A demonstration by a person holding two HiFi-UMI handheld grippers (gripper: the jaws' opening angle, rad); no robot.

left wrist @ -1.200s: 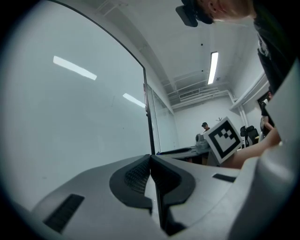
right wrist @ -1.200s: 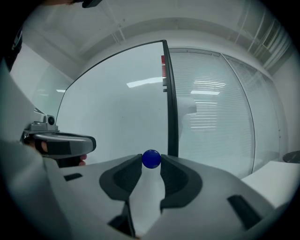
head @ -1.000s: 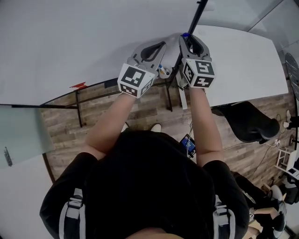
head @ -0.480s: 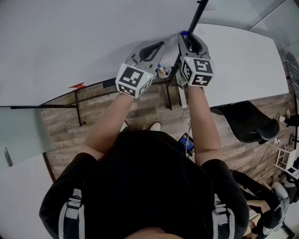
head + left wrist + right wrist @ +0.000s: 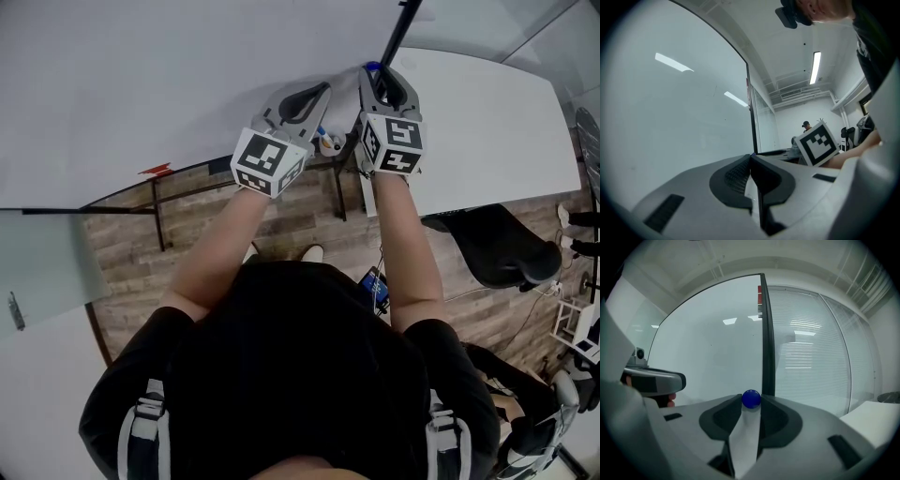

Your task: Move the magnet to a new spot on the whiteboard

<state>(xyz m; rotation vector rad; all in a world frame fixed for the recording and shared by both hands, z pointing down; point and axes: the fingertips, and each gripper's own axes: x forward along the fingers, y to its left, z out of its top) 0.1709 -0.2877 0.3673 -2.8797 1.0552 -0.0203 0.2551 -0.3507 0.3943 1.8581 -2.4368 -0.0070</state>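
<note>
Blue and round, the magnet (image 5: 751, 399) sits right at the tips of the right gripper (image 5: 751, 406), caught between the two jaws with a pad against each side, so this gripper is grasping the magnet. The jaws stand fairly wide to take it. Straight ahead of the right gripper rises the whiteboard (image 5: 708, 357), and just past the magnet, slightly to the gripper's right, runs the board's dark upright edge (image 5: 766, 333). Whether the magnet touches the board surface is hard to tell from here.

In the head view the right gripper (image 5: 374, 75) points level at the whiteboard (image 5: 141, 84), the magnet (image 5: 372, 68) showing as a small blue dot at its tips. The left gripper (image 5: 325, 89) is held just beside it on its left, also aimed at the board.

The left gripper (image 5: 751, 157) is clenched: its jaw tips meet with nothing between them. To its right the other gripper's marker cube (image 5: 816, 143) shows near, and the whiteboard (image 5: 670, 117) fills the space ahead and to its left.
</note>
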